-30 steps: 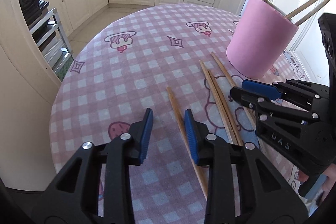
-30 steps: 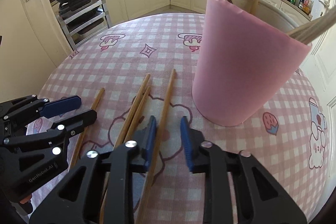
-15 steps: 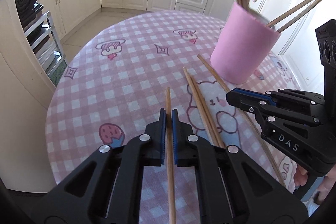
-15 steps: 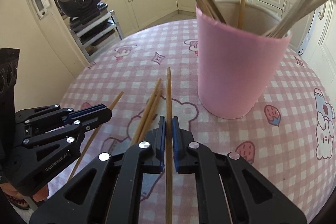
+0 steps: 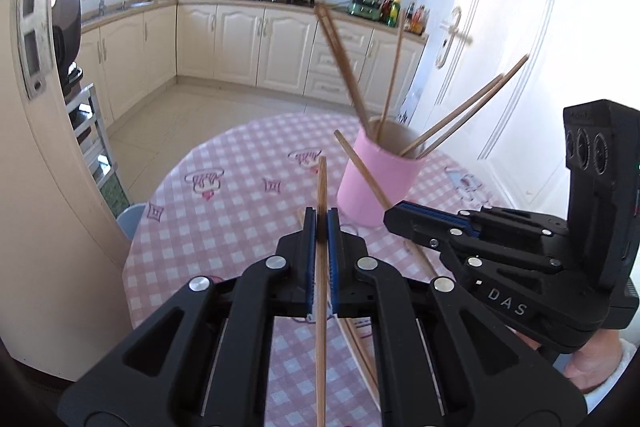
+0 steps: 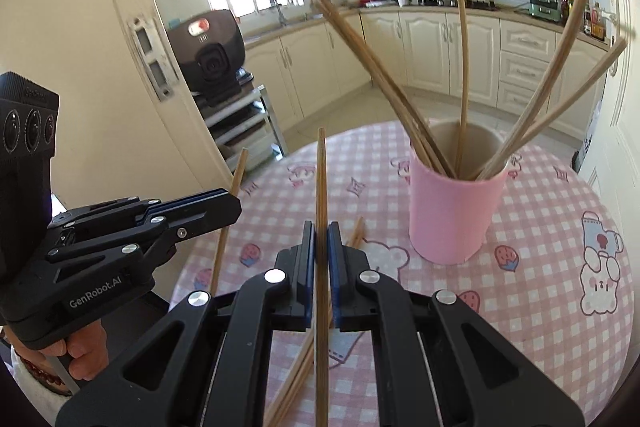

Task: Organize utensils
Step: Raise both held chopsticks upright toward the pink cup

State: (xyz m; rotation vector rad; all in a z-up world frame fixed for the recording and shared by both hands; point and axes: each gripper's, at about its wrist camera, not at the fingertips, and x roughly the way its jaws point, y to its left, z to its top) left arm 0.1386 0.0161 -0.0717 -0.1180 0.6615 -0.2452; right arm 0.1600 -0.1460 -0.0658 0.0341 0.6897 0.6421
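Pink and cylindrical, the holder (image 6: 456,211) stands upright on the checked tablecloth (image 6: 540,227) and serves as the landmark; several wooden chopsticks lean out of its open top in different directions. Short of the holder and to its left, the right gripper (image 6: 321,239) is raised above the cloth with its blue pads pressed together on a single chopstick (image 6: 320,179); that stick runs straight along the fingers, its far tip reaching about level with the holder's rim while its near end passes back between the black arms. Further left of the holder, the left gripper (image 6: 224,201) is seen side-on, lifted to a similar height and tilted slightly upward; a bare hand (image 6: 86,351) grips its handle from below; a second chopstick (image 6: 230,211) slants up through its closed fingers. In the left wrist view the same tool (image 5: 322,227) pinches its stick (image 5: 321,195) between pads that nearly touch, pointing toward the holder (image 5: 376,183); the other gripper (image 5: 400,213) juts in from the right, just short of the holder's base, with its stick (image 5: 368,179) crossing the pink wall. Two more chopsticks (image 6: 352,239) lie flat on the cloth, near the holder's base on its left.
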